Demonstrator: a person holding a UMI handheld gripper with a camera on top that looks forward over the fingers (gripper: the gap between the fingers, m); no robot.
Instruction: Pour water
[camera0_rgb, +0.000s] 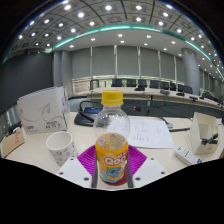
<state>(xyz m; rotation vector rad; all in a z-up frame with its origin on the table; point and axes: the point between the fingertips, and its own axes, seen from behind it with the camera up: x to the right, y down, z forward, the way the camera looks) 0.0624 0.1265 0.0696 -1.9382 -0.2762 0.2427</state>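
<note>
Bottle stands between the fingers, upright, label at pad height. Pink pads show at both flanks of the label and seem to press on it, so the fingers look closed on the bottle at a narrow spread, roughly the bottle's own width. Whether its base touches the bench or is lifted just off it cannot be told; the base is hidden behind the gripper.

Bottle: clear plastic, yellow cap on, orange-and-pink label round the lower body. Upper body looks clear; fill level is hard to read.

Handling, as judged: thin plastic, light to moderate weight depending on fill. Walls likely flex under a squeeze, so a hard grip could dent it or push liquid up once uncapped. The label band is the better hold: straighter sides, less slick than bare plastic, near the middle of the mass. Gripping the shoulder or neck would risk slip on the taper.

Paper cup sits on the bench to the left, near the bottle but apart, mouth up. Likely the target. Light and easily tipped if nudged.

Cap appears to be on; pouring cannot start until it is off.

Also on the bench: a white box behind the cup, papers to the right.
</note>
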